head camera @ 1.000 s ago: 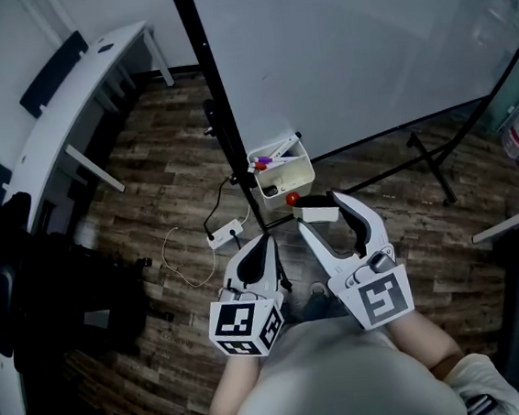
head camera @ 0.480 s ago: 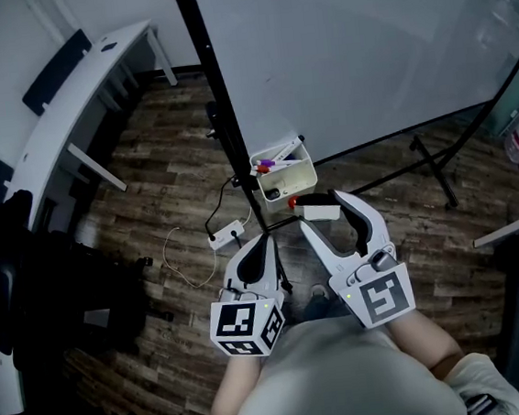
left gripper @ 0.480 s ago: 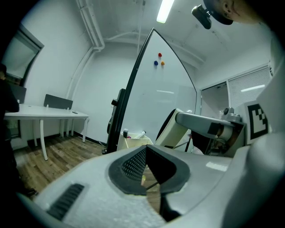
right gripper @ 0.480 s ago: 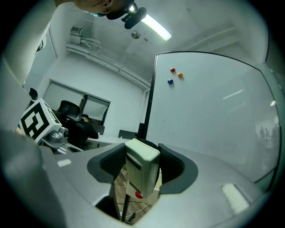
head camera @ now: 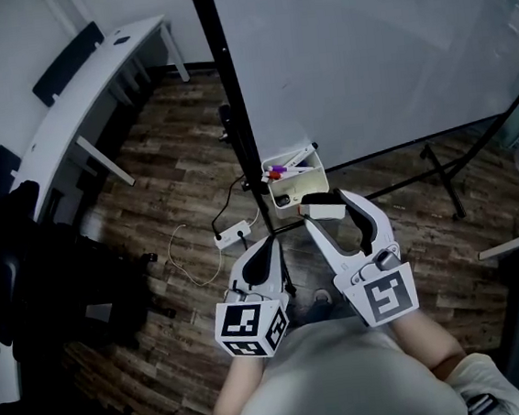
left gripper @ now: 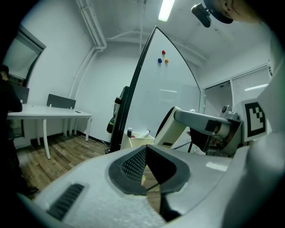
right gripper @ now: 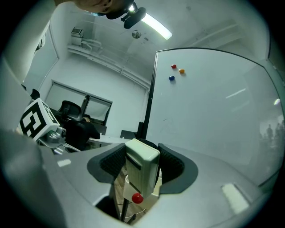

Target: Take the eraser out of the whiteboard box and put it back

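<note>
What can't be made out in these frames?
Box contents: head view, too small; the eraser in the right gripper overlaps the near rim.
Box in right gripper view: mostly hidden behind the eraser.
Red ball below the eraser: right gripper view, too small to identify.
Whiteboard: head view, cut off top and right.

Cool, dim, bluish light throughout. A strip light (right gripper: 153,24) glares above the right claw (right gripper: 141,168); another shines over the left claw (left gripper: 144,176). The whiteboard (head camera: 363,53) ahead carries a soft sheen. The floor (head camera: 175,192) left of the claws sinks into shadow. Both gripper views bend and darken at the edges, and the claws' near bodies blur.
</note>
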